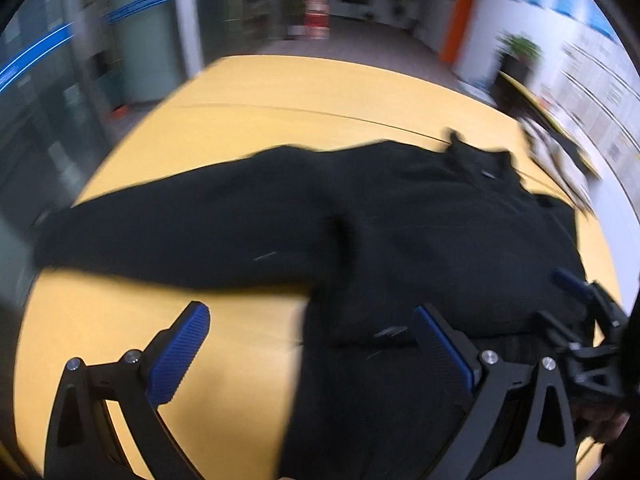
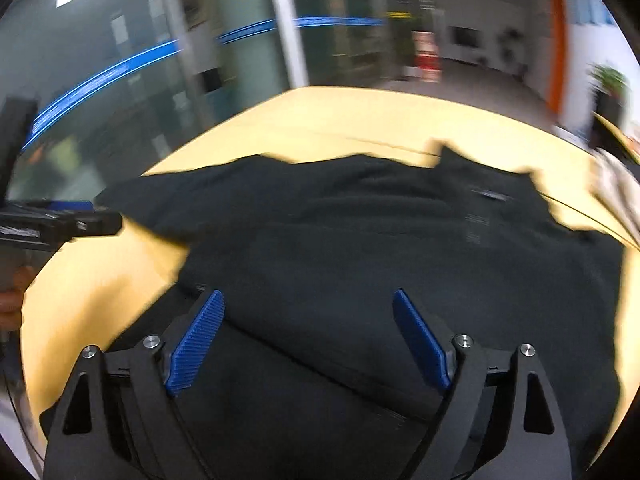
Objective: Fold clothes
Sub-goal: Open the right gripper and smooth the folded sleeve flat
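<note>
I've got the black top (image 1: 400, 220) flat on the yellow table (image 1: 240, 92) — 1 sleeve (image 1: 160, 232) out to the side, no finished fold showing. Left gripper (image 1: 308, 356) and right gripper (image 2: 308, 336) both gape wide, holding nothing — most folding remains.

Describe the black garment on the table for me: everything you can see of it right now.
The black garment is a dark, soft-looking long-sleeved top lying spread on the yellow table. One sleeve stretches out flat to the side; the collar points away from the cameras, with a small label by it. The near hem is folded over. Both views are blurred. Neither the left gripper nor the right gripper grips it; both are open above it.
</note>
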Tool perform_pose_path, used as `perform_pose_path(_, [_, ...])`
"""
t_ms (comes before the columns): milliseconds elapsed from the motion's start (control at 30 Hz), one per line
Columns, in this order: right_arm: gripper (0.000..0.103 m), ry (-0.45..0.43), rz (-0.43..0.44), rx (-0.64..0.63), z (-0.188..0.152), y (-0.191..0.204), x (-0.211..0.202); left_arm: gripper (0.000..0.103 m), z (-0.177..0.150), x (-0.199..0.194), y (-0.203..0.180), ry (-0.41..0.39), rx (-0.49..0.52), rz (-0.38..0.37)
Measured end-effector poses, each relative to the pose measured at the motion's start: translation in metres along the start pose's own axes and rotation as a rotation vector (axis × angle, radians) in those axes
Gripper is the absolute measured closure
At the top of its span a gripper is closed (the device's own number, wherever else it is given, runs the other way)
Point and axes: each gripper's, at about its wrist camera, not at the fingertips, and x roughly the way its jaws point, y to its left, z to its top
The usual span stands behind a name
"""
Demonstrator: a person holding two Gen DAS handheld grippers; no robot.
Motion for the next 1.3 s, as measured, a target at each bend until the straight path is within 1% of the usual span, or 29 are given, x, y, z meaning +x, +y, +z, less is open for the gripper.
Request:
perform_pose_path(67, [0.012,0.015,-0.07,0.058,-0.013,-0.041,-0.023,0.0,0.007,0.027,-0.023,0.015,0.074,-0.039])
perform_pose_path(100, [0.012,0.028,-0.108,0.079,-0.023,-0.061,-0.031,0.0,0.008,0.044,-0.034,0.032,0.109,-0.042])
perform_pose_path(133, [0.012,0.042,-0.135,0.111,-0.032,-0.08,-0.037,0.0,0.008,0.057,-0.041,0.044,0.133,-0.038])
perform_pose_path(233, [0.012,0.094,-0.208,0.203,-0.059,-0.141,-0.053,0.0,0.0,0.085,-0.042,0.063,0.157,0.007])
perform_pose_path(267, [0.012,0.117,-0.223,0.228,-0.068,-0.161,-0.055,0.0,-0.003,0.095,-0.043,0.069,0.165,0.022])
perform_pose_path(300, [0.013,0.138,-0.216,0.23,-0.075,-0.17,-0.047,0.0,-0.006,0.104,-0.044,0.075,0.173,0.038])
perform_pose_path(333, [0.018,0.158,-0.209,0.232,-0.082,-0.179,-0.039,0.0,-0.007,0.109,-0.043,0.08,0.172,0.039])
perform_pose_path(367, [0.019,0.175,-0.202,0.229,-0.088,-0.188,-0.032,0.0,-0.006,0.108,-0.04,0.083,0.158,0.025])
perform_pose_path(433, [0.02,0.179,-0.2,0.183,-0.091,-0.197,-0.029,0.0,-0.005,0.107,-0.038,0.088,0.153,0.01])
perform_pose_path(467, [0.023,0.176,-0.198,0.185,-0.092,-0.2,-0.03,0.0,-0.005,0.108,-0.037,0.091,0.163,0.012])
perform_pose_path(500, [0.026,0.17,-0.198,0.202,-0.092,-0.205,-0.032,0.0,-0.006,0.107,-0.037,0.093,0.173,0.015])
perform_pose_path(533, [0.034,0.161,-0.205,0.228,-0.093,-0.211,-0.035,0.0,-0.008,0.106,-0.037,0.094,0.183,0.019])
perform_pose_path(567, [0.036,0.154,-0.214,0.253,-0.092,-0.216,-0.039,0.0,-0.009,0.104,-0.037,0.095,0.188,0.02])
perform_pose_path(600, [0.036,0.153,-0.23,0.257,-0.09,-0.218,-0.045,0.0,-0.01,0.102,-0.035,0.094,0.187,0.018])
perform_pose_path(633, [0.034,0.15,-0.234,0.235,-0.087,-0.217,-0.048,0.0,-0.011,0.101,-0.033,0.093,0.184,0.016])
perform_pose_path(667, [0.025,0.146,-0.226,0.194,-0.086,-0.212,-0.051,0.0,-0.013,0.101,-0.032,0.094,0.182,0.021])
perform_pose_path(700, [0.021,0.15,-0.22,0.156,-0.085,-0.209,-0.053,0.0,-0.016,0.103,-0.028,0.096,0.172,0.021])
perform_pose_path(733, [0.018,0.187,-0.225,0.128,-0.09,-0.209,-0.047,0.0,-0.019,0.104,-0.024,0.097,0.153,0.009])
perform_pose_path(800, [0.018,0.257,-0.235,0.081,-0.099,-0.209,-0.037,0.0,-0.021,0.106,-0.016,0.1,0.113,-0.019])
perform_pose_path(833, [0.018,0.27,-0.241,0.106,-0.104,-0.214,-0.038,0.0,-0.02,0.108,-0.015,0.104,0.105,-0.026])
perform_pose_path(933, [0.021,0.249,-0.235,0.181,-0.109,-0.233,-0.042,0.0,-0.019,0.108,-0.015,0.108,0.111,-0.028])
perform_pose_path(1000, [0.021,0.276,-0.244,0.175,-0.105,-0.231,-0.039,0.0,-0.019,0.108,-0.016,0.109,0.119,-0.027])
perform_pose_path(1100, [0.021,0.287,-0.232,0.153,-0.098,-0.229,-0.035,0.0,-0.019,0.109,-0.017,0.109,0.126,-0.023])
perform_pose_path(1200, [0.021,0.344,-0.268,0.155,-0.101,-0.24,-0.02,0.0,-0.019,0.11,-0.018,0.111,0.125,-0.023])
perform_pose_path(1233, [0.022,0.331,-0.262,0.163,-0.1,-0.245,-0.02,0.0,-0.019,0.11,-0.019,0.113,0.126,-0.022])
perform_pose_path(1267, [0.027,0.341,-0.265,0.162,-0.099,-0.248,-0.019,0.0,-0.019,0.108,-0.018,0.115,0.13,-0.016])
perform_pose_path(1300, [0.029,0.342,-0.269,0.154,-0.095,-0.248,-0.019,0.0,-0.019,0.105,-0.018,0.118,0.134,-0.007])
